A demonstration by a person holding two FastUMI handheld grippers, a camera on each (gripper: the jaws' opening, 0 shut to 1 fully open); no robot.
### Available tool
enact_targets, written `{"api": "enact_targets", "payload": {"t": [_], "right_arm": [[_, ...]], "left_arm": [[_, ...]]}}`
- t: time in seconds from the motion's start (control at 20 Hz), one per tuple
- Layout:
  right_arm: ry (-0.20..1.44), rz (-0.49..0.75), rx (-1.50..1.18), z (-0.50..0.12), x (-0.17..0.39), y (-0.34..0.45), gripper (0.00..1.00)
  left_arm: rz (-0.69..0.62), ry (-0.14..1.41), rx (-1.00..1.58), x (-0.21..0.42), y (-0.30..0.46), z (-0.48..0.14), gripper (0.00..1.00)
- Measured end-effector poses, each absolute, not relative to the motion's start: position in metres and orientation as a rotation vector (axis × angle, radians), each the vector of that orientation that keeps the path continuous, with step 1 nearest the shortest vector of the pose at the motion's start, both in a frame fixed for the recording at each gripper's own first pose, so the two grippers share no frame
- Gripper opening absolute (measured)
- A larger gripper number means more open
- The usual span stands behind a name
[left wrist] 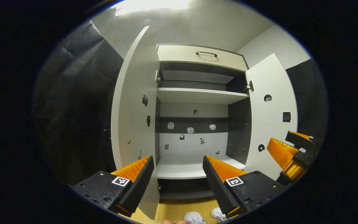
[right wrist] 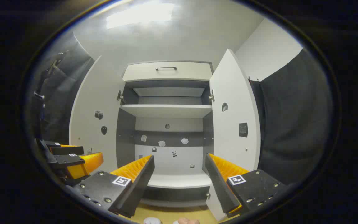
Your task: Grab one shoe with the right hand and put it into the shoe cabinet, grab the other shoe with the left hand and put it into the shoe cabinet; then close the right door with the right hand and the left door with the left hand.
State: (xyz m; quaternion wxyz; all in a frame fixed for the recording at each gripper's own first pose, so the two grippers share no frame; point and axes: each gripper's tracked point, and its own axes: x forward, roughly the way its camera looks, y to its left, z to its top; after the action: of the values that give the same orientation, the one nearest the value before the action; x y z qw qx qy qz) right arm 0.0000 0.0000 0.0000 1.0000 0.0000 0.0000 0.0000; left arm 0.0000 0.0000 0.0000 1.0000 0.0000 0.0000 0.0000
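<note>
Ridged pads line both fingers of the left gripper at the bottom of the left gripper view; its jaws stand wide apart with nothing between them. Below them, on the tan wooden floor, lie two white sneakers side by side, only their toes in sight at the lower edge. In the right gripper view the right gripper is likewise spread wide and holds nothing, and a white toe peeps in at the bottom. Each gripper shows off to the side in the other's view, apart from the cabinet. Beyond the fingers stands the tall white shoe cabinet with dark inner walls, both of its doors swung open: the left door and the right door. Its white lower shelf is bare, as is the upper shelf. Small stickers dot the back panel and doors. On top sits a drawer with a dark bar handle.
</note>
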Motion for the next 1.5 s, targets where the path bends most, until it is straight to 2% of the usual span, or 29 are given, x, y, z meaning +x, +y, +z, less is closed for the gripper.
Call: {"api": "enact_targets", "payload": {"t": [0.05,0.1,0.15,0.2,0.25,0.35,0.4,0.45,0.65,0.75,0.8,0.85,1.0,1.1,1.25,1.5], "right_arm": [[0.001,-0.002,-0.003,-0.001,0.0,0.0,0.98],[0.005,-0.004,-0.007,-0.003,-0.001,-0.001,0.98],[0.009,-0.003,-0.011,-0.004,-0.001,0.0,0.98],[0.013,-0.003,-0.014,-0.005,-0.002,0.001,0.98],[0.016,-0.002,-0.017,-0.007,-0.003,0.0,0.98],[0.018,0.001,-0.018,-0.008,-0.003,0.001,0.98],[0.019,0.002,-0.018,-0.008,-0.003,0.001,0.98],[0.019,0.003,-0.019,-0.008,-0.002,0.002,0.98],[0.024,0.005,-0.022,-0.012,0.0,0.0,0.98],[0.054,0.012,-0.019,-0.026,0.003,0.0,0.98],[0.089,0.014,-0.018,-0.041,0.004,-0.001,0.97],[0.131,0.017,-0.021,-0.061,0.006,-0.002,0.97],[0.332,0.025,-0.065,-0.147,0.002,-0.008,0.98],[0.5,0.045,-0.092,-0.218,-0.01,-0.009,0.98],[0.728,0.078,-0.12,-0.32,-0.037,-0.01,0.99],[1.009,0.143,-0.178,-0.441,-0.083,-0.007,0.97]], "left_arm": [[0.001,-0.001,0.001,-0.001,0.0,0.0,0.99],[0.002,-0.001,0.001,-0.001,0.001,0.0,0.96],[0.003,-0.001,0.002,-0.002,0.001,-0.001,0.99],[0.005,-0.001,0.002,-0.002,0.002,0.0,0.96],[0.007,-0.001,0.002,-0.002,0.003,-0.001,0.99],[0.012,0.0,0.004,-0.003,0.004,-0.001,0.96],[0.016,0.0,0.006,-0.003,0.005,-0.001,0.99],[0.02,0.001,0.007,-0.004,0.006,-0.002,0.96],[0.033,-0.002,0.006,-0.004,0.009,0.0,0.96],[0.04,-0.002,0.007,-0.002,0.011,-0.001,0.96],[0.043,-0.002,0.008,-0.002,0.011,-0.001,0.99],[0.046,-0.001,0.009,-0.002,0.012,-0.001,0.96],[0.053,0.002,0.011,0.0,0.014,-0.002,0.96],[0.058,0.01,0.012,0.001,0.015,-0.005,0.99],[0.068,0.028,0.017,0.003,0.018,-0.012,0.96],[0.098,0.059,0.026,0.007,0.028,-0.023,0.96]]}}
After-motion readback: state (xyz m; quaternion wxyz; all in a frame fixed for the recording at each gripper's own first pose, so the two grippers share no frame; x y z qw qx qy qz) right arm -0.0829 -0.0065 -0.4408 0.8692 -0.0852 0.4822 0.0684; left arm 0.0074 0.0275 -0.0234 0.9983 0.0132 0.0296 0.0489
